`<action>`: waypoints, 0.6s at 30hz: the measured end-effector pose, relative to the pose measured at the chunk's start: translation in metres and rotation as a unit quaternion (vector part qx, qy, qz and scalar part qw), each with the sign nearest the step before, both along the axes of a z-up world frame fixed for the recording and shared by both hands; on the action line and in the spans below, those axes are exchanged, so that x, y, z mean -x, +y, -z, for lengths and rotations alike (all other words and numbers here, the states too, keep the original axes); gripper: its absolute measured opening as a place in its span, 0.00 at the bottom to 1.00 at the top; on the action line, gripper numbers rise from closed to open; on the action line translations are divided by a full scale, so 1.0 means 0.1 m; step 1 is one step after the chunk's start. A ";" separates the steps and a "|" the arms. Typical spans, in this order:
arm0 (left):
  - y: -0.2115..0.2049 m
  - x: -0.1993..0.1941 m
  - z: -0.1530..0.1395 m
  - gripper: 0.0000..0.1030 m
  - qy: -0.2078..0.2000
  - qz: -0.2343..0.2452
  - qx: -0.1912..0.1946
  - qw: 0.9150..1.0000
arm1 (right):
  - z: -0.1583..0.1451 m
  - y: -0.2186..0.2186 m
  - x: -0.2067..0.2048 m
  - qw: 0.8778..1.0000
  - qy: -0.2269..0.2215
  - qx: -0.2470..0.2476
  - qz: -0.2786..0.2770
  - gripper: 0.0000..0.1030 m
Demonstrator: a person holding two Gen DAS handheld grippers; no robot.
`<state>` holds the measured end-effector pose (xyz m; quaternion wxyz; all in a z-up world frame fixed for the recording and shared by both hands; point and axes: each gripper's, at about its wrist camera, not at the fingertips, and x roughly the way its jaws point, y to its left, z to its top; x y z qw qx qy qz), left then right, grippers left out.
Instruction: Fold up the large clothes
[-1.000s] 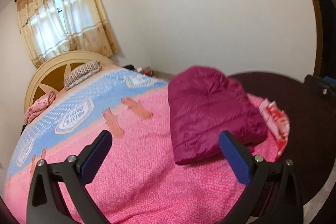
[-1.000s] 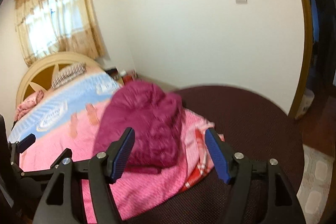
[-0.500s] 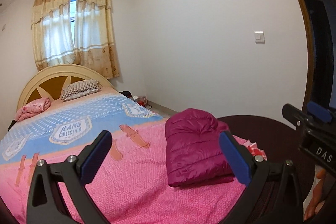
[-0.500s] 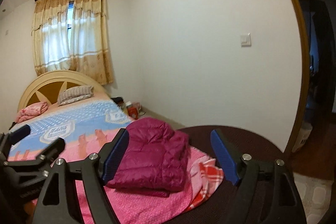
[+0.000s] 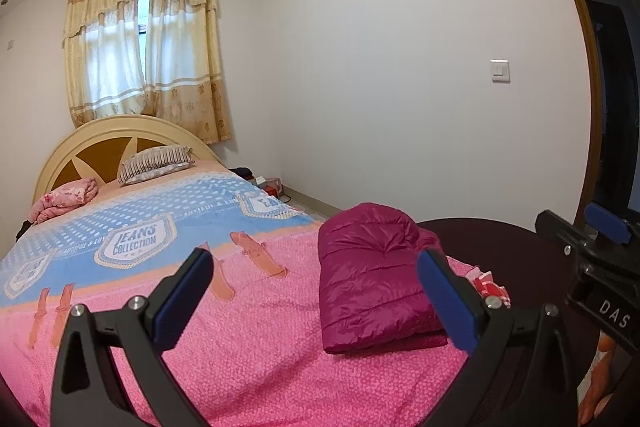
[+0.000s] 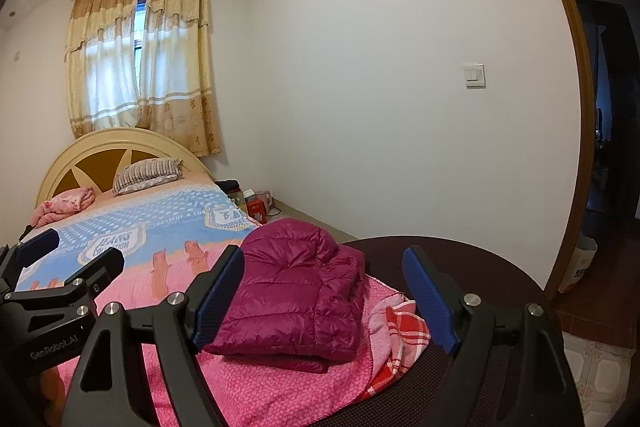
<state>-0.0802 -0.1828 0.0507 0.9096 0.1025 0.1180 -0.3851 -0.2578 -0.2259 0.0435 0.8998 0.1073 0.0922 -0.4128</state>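
I see the folded magenta quilted puffer jacket [image 6: 296, 291] lying ahead, long axis running away, nearer my released right gripper [image 6: 324, 301] than released left gripper [image 5: 316, 297].

Daylight came thru curtained window [image 5: 140, 59], slightly blown out; room evenly lit, soft shadows, doorway [image 6: 608, 131] dark. Both views sharp, no motion blur. Heavy fisheye bend + black vignette at corners.
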 end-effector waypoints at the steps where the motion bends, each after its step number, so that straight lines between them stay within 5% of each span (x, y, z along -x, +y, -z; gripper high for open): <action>1: 0.00 0.00 0.01 1.00 -0.001 0.000 -0.001 1.000 | 0.00 0.00 0.00 1.000 -0.001 0.000 0.000 0.79; 18: 0.02 -0.01 0.02 1.00 0.008 -0.006 -0.001 1.000 | 0.02 -0.03 -0.05 1.000 0.003 -0.003 -0.010 0.80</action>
